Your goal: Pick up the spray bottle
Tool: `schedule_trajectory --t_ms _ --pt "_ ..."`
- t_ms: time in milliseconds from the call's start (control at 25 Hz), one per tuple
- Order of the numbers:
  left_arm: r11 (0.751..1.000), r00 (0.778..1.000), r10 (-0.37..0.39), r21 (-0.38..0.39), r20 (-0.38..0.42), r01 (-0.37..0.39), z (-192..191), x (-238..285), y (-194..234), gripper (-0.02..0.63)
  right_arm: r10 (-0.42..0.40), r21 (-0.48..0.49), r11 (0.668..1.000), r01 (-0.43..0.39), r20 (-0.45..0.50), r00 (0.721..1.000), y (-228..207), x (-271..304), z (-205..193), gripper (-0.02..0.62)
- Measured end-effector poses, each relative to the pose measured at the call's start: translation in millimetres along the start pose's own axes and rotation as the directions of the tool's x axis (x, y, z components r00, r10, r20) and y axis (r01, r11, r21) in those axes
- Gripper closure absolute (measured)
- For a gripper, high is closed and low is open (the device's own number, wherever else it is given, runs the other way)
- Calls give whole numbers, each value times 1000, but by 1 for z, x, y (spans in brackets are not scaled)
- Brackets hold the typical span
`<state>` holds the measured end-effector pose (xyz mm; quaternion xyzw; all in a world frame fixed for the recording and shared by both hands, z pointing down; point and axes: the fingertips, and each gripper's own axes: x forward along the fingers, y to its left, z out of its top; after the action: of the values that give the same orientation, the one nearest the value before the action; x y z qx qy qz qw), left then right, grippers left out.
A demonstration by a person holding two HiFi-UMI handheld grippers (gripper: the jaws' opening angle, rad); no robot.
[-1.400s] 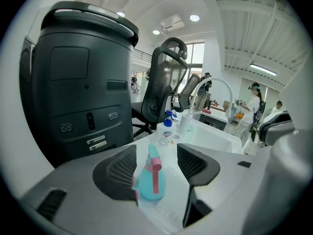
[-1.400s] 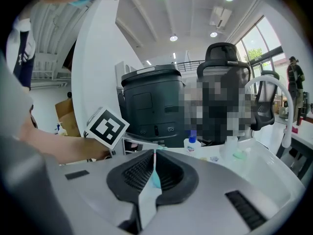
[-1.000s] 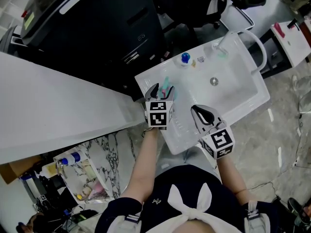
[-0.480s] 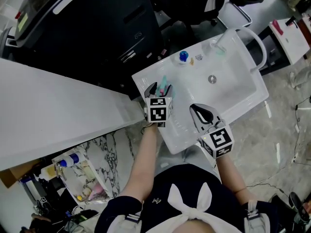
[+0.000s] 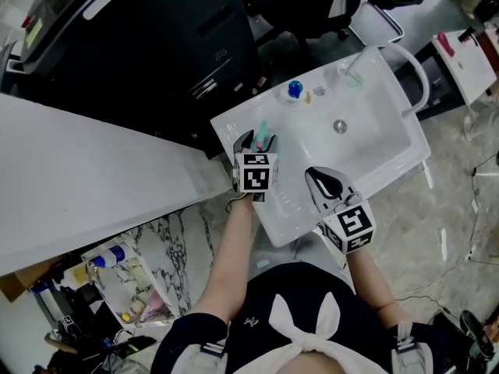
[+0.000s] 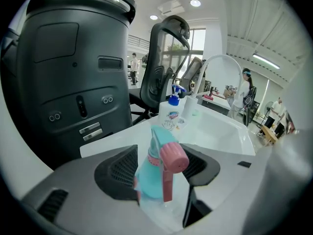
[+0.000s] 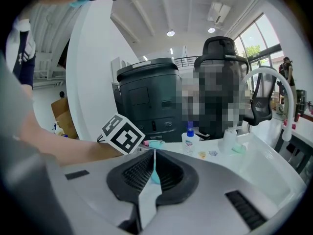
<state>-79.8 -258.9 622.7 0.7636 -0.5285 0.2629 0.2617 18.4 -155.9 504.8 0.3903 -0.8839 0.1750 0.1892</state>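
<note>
The left gripper view is showing what the head view cannot: the left gripper (image 6: 161, 180) is holding its jaws apart around the spray bottle (image 6: 157, 173), the pads seemingly touching both its sides. The bottle is standing upright, long axis vertical, its pink nozzle pointing near, back at the gripper. In the head view it is sitting on the left ledge of the white sink (image 5: 374, 142). The right gripper (image 7: 154, 153) is hovering nearer, jaws pressed together.

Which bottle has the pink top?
The teal spray bottle between the jaws of the left gripper. Its nozzle is pink. The white bottle farther back has a blue cap instead.
</note>
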Motion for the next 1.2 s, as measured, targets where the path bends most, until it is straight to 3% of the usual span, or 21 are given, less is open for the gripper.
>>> schedule_trajectory --t_ms 160,240,280,1200 --pt "1000 1000 7 25 -13 -7 2 0 1 361 2 1 1000 -2 -5 1000 1 0 0 566" --pt "999 1000 9 38 -23 -8 -1 1 1 448 2 0 1000 -2 -5 1000 1 1 0 565" --pt "999 1000 8 42 -25 -7 -2 1 0 453 2 0 1000 -2 -6 1000 1 1 0 566" --pt "999 999 37 41 -15 -36 -3 -4 1 457 31 -12 999 -31 -8 999 4 -5 0 565"
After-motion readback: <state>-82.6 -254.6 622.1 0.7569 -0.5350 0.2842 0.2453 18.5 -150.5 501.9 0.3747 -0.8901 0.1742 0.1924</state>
